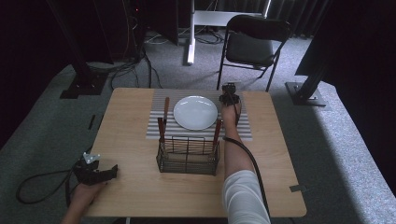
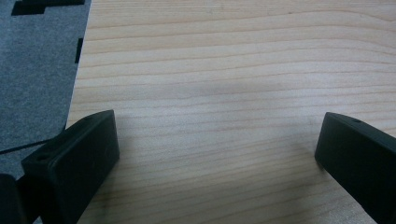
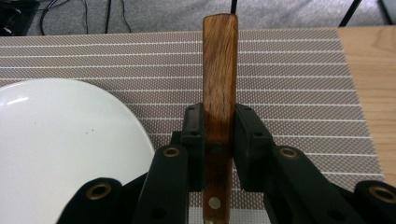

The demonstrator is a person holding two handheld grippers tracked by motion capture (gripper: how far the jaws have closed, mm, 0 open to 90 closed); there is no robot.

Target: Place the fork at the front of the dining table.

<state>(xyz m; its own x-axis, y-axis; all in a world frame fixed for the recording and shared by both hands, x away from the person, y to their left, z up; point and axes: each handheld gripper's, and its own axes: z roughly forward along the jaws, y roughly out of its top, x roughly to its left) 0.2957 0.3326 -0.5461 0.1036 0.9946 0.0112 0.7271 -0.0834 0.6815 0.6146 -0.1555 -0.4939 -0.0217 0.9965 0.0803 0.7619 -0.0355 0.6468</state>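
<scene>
— Wooden table (image 1: 140,196) on grey carpet, a folding chair (image 1: 252,44) beyond it: from the high view we see a striped placemat (image 1: 243,130) at the far side with a white plate (image 1: 195,112) on it, and a wire basket (image 1: 187,155) just in front of the mat. What do we make of the basket's load?

— We count wood-handled pieces standing in it at the left and right ends; what kind they are, we cannot tell. One more utensil (image 1: 166,108) lies on the mat just left of the plate, long axis running away from us.

— And our hands?

— Our right gripper (image 1: 229,99) is out over the mat, just right of the plate. Our left gripper (image 1: 95,171) rests at the near left corner, well apart from everything.

— Left gripper view?

— Bare wood grain under it, jaws spread wide, nothing between them.

— Right gripper view?

— Here our right gripper (image 3: 219,135) is clenched on a wooden-handled utensil (image 3: 219,70), rivets showing. Its handle points straight out past the jaws toward the far edge of the mat, parallel to the piece on the other side, plate rim just to the left. We'd judge the coming move is lowering it flat onto the mat beside the plate, keeping that axis.
</scene>
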